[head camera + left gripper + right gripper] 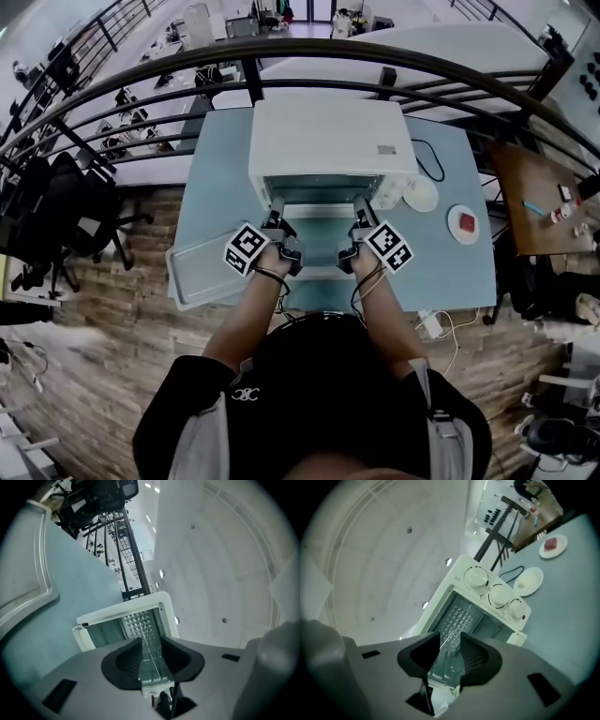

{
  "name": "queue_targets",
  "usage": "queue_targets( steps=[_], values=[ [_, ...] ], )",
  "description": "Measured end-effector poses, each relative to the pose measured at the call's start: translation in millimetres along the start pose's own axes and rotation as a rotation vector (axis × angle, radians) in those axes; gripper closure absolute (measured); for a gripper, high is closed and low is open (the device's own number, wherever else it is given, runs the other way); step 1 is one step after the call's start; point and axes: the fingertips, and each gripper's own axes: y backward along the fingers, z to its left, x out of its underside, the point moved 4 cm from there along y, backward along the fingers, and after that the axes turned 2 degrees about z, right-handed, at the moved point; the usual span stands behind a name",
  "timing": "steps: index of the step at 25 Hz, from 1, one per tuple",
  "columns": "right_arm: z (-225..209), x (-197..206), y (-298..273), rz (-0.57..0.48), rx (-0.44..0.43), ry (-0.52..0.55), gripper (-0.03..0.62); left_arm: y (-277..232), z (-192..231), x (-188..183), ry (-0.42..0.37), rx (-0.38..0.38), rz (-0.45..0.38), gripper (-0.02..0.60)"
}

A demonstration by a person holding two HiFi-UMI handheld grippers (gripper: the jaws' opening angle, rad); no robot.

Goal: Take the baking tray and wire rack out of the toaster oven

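Both tools sit at the mouth of the toaster oven (328,141), just above its dropped glass door (319,246). Left hand-held gripper (277,206): jaws spread, nothing pinched. Its own view looks through the gap into the oven cavity, where a thin wire of the wire rack (145,632) crosses. Right hand-held gripper (362,204): likewise spread and empty, aimed into the cavity beside the knobs (499,595). The baking tray (200,269) already lies out on the desk (450,272) at the front left corner, and one end seems to overhang the edge. Judgement: tray step is done and the rack step is in hand, at the approach stage. The next move calls for each pair of jaws to straddle the rack's front wire, one toward each side, then close and draw straight back over the door, keeping the rack flat. Room: the door takes the space directly in front, and the tray takes the left. Bare desk lies to the front right, short of a white dish (420,195) and a plate with something red (463,223). A railing (309,56) runs beyond the desk's far edge.
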Motion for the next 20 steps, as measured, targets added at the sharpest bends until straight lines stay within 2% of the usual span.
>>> queue_targets(
  steps=[3,8,16,20],
  values=[
    [-10,-9,-16,-0.018,-0.021,-0.115,0.457,-14,6,-2,0.030,-0.001,-0.040,0.446],
    [-22,-18,-39,-0.031,-0.040,-0.237,0.459,-38,21,-6,0.099,-0.025,-0.122,0.442],
    [-38,-30,-67,-0.064,-0.043,-0.359,0.480,-70,34,-12,0.164,-0.060,-0.190,0.417],
    [-46,-39,-75,-0.099,-0.016,-0.414,0.523,-81,37,-16,0.210,-0.071,-0.223,0.417]
  ],
)
